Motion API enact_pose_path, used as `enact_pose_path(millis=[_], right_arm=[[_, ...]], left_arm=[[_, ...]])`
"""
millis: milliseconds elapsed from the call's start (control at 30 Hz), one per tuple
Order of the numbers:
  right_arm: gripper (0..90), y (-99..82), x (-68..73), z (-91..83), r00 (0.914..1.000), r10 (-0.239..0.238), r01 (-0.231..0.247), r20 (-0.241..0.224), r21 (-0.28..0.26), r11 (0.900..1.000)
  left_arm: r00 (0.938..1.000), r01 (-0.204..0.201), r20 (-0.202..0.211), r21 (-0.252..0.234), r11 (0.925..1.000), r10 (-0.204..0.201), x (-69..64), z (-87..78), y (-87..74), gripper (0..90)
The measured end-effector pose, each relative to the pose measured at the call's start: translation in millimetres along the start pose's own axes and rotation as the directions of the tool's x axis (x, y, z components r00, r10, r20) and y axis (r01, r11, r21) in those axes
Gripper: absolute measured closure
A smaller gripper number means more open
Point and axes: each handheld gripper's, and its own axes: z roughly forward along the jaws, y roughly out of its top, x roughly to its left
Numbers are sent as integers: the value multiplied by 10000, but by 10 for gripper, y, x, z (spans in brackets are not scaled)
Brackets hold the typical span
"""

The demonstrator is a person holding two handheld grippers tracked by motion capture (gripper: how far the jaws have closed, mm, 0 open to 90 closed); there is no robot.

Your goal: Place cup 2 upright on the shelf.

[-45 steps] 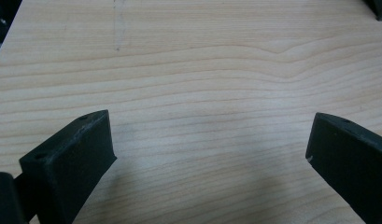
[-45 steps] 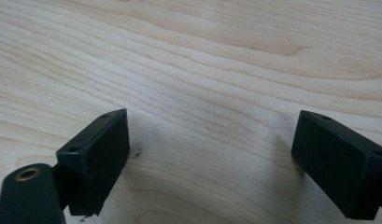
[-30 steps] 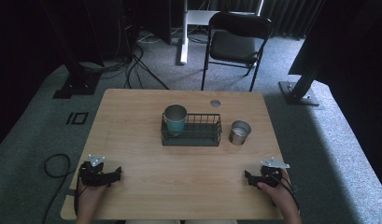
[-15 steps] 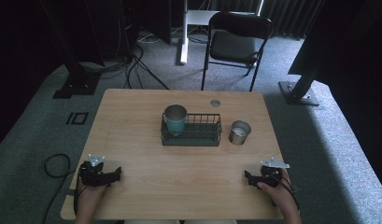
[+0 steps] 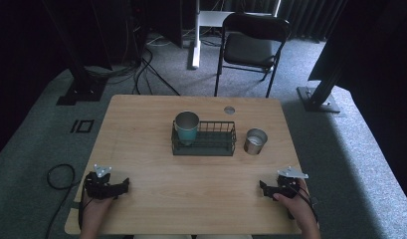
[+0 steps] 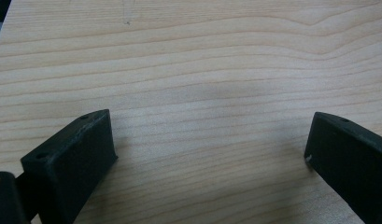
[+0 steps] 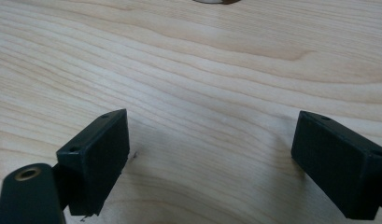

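Both grippers, left point(image 5: 122, 185) and right point(image 5: 263, 186), rested on table point(image 5: 141, 129), jaws spread wide, nothing held; cup point(image 5: 255, 141) well apart.

A light wooden table point(image 5: 141, 144) bears a dark wire basket point(image 5: 205, 140) at its centre, with a tall metal cup point(image 5: 186, 127) standing in the basket's left end and a short metal tin point(image 5: 255, 141) just beside its right end. The left black two-jaw gripper point(image 5: 122, 185) rests at the near left corner and the right black two-jaw gripper point(image 5: 263, 188) at the near right, well apart from the basket. A black folding chair point(image 5: 254, 45) stands behind the table.
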Motion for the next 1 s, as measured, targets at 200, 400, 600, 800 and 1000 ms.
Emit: enact_pose_path(millis=[200,400,600,800,1000], right_arm=[[111,99,22,-4,9999,-161,160,-44,-179,9997],[111,188,3,-37,9999,-29,22,-106,-639,9980],[111,256,23,-49,10000,-65,58,-62,-952,9954],[112,297,39,-24,10000,-2,-6,-62,-1147,9934],[112,338,51,23,9999,-91,105,105,-1413,9899]], left_arm=[[10000,-1,3,13,10000,1,0,0,1,21],[10000,22,-16,-1,10000,-22,-4,-1,-1,21],[10000,21,-19,-5,10000,-21,-5,-1,-2,21],[10000,15,-23,-6,10000,-15,-4,-1,-2,21],[10000,24,-24,-15,10000,-24,-5,-1,-2,22]])
